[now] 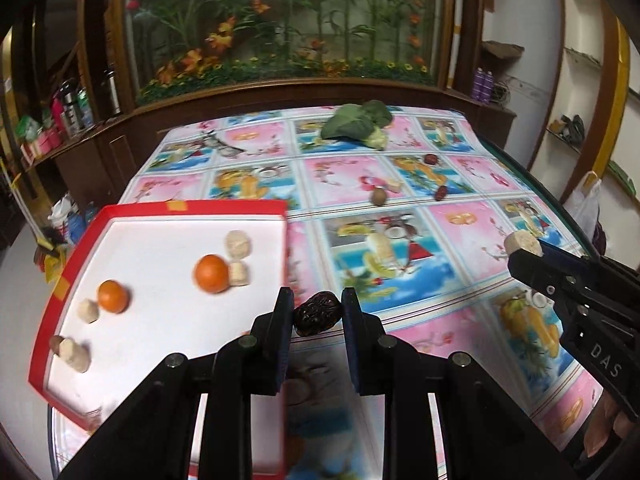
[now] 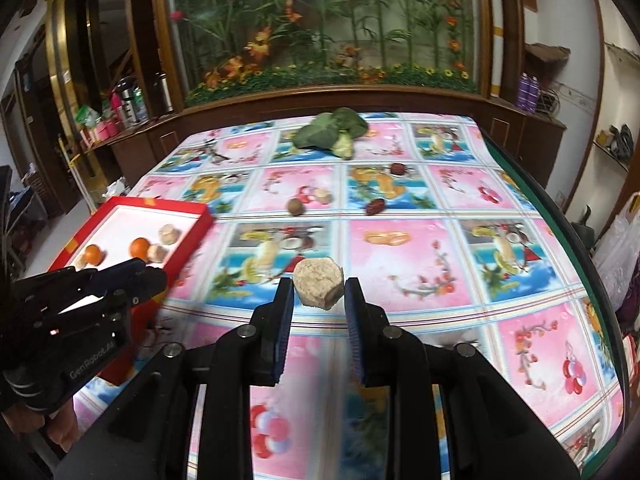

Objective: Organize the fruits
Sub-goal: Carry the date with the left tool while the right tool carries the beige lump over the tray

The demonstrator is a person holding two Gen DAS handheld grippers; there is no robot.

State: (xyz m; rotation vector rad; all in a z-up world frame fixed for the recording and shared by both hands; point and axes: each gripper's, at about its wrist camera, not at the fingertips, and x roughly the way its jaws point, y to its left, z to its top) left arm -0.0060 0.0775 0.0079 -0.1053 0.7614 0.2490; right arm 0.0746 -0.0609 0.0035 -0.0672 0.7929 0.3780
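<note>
Fruit lies partly sorted: a red box (image 1: 120,210) with a white floor sits at the left edge of the table, on a cloth (image 1: 460,240) printed with pink and blue fruit panels. Inside the box are two oranges, one near the middle (image 1: 212,274) and one further left (image 1: 113,296), along with several pale beige chunks, one beside the middle orange (image 1: 239,245) and another near the left wall (image 1: 76,354). The left gripper (image 1: 317,312) is clenched on a dark wrinkled date (image 1: 319,313), pinched between its blue-lined fingers and held over the cloth just right of the box's near corner. The right gripper (image 2: 318,290) is grasping a pale beige chunk (image 2: 318,285), a rough angular lump gripped at its fingertips above the cloth; in the left wrist view the same chunk shows at the tip of that gripper, off to the right. Loose on the cloth toward the far side are a small round brown fruit (image 2: 296,206), a reddish date (image 2: 375,207) to its right, and another small red fruit (image 2: 398,168) further back. A head of broccoli (image 2: 334,132) with big green leaves lies near the far edge. Behind the table stands a large glass case of artificial flowers (image 2: 320,20), and a person's fingers (image 2: 60,432) show under the left gripper's handle.
</note>
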